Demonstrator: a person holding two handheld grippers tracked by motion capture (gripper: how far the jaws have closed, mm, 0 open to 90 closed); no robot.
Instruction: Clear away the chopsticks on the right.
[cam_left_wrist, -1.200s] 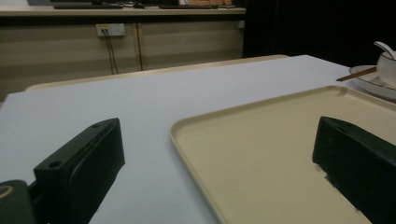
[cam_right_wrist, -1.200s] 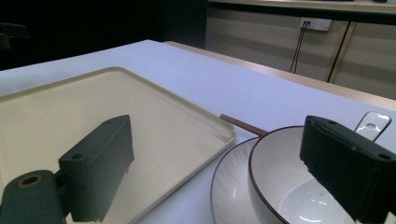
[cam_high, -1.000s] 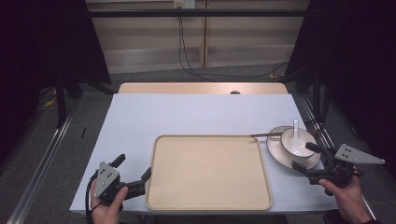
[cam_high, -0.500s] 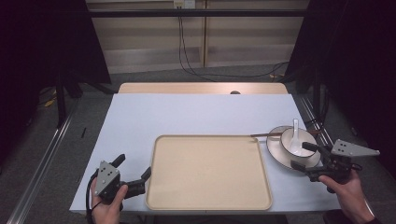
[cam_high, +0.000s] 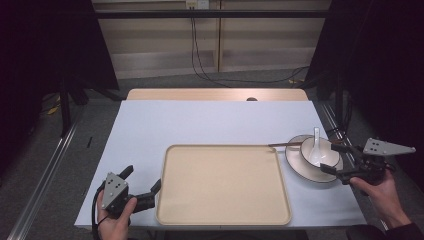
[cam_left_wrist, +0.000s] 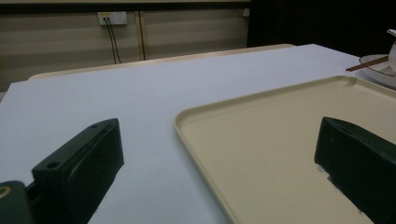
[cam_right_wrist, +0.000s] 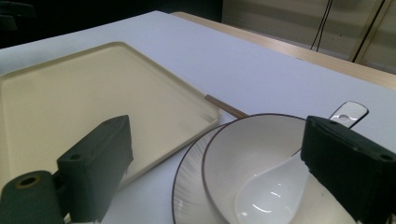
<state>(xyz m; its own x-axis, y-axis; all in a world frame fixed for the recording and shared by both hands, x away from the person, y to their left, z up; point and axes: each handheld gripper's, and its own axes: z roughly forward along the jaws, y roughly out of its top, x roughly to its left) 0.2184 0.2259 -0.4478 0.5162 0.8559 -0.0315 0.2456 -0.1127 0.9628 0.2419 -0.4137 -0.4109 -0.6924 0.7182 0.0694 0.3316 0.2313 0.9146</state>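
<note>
- White bowl sits nested on a plate at the right side of the bench, just beside the right edge of the beige tray. A white spoon rests inside the bowl, its handle leaning over the far rim.
- Brown chopsticks lie across the plate's near-left rim, tips pointing toward the tray corner; I judge they were parked there so they would not roll on the bench.
- My right gripper is released, jaws wide. In the right gripper view the bowl lies between the two jaws and slightly ahead, with the spoon bowl close to the right-hand jaw. No contact that I can see.
- Judgement: this wide stance suits straddling the bowl rim or the plate edge for a lift toward the tray. The tray is bare, so it looks like the destination.
- My left gripper is also released, resting low at the tray's near-left corner. In the left gripper view the tray rim runs between its jaws, one jaw over the tray and one over the bench. I read this as a bracing position to steady the tray.
</note>
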